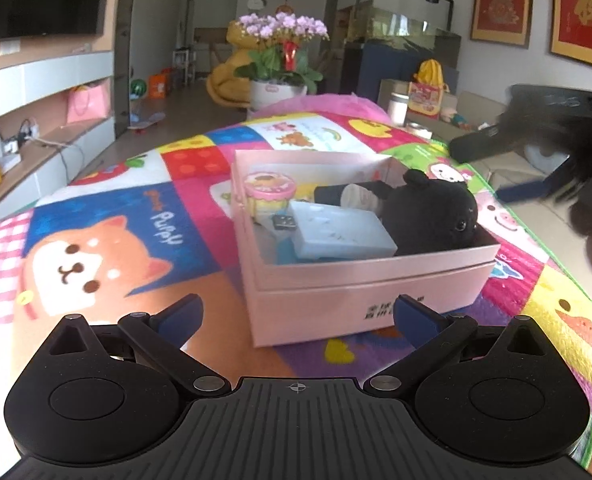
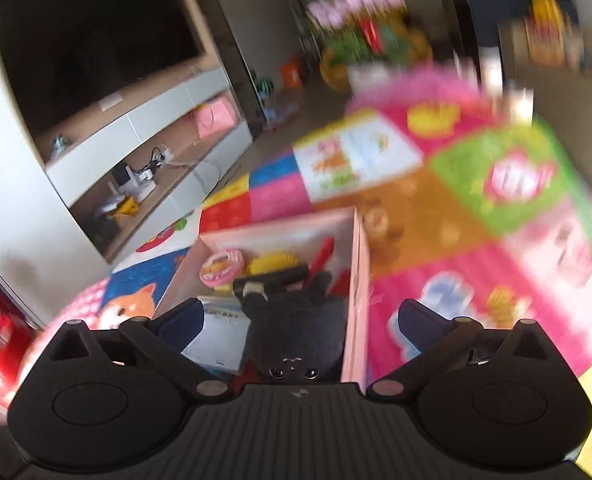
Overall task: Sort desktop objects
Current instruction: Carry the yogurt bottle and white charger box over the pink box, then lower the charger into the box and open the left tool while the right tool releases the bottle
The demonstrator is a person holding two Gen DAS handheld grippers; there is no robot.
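Sitting on a bright cartoon-patterned mat (image 1: 107,216) that covers the tabletop, a pale pink box (image 1: 360,296) is the landmark for everything else. Inside the box, against its right wall, lies a black plush toy (image 1: 436,216) with its face turned toward the box's near corner. Just left of the plush, still inside the box, a white rectangular case (image 1: 340,232) lies flat, with a small dark die-like piece (image 1: 284,223) at its left edge. Toward the box's far left corner stands a pink and yellow round toy (image 1: 269,192), and a dark bottle-shaped item (image 1: 348,194) lies along the far wall beside the plush's ear.

The left tongs (image 1: 298,314) hang in front of the box's near wall, spread wide with nothing between the blue pads. The right tongs (image 2: 300,320) hover over the box's right wall, directly above the plush, spread fully apart and gripping nothing; that view is blurred. In the left view the right tongs appear as a dark smear to the right of the box.
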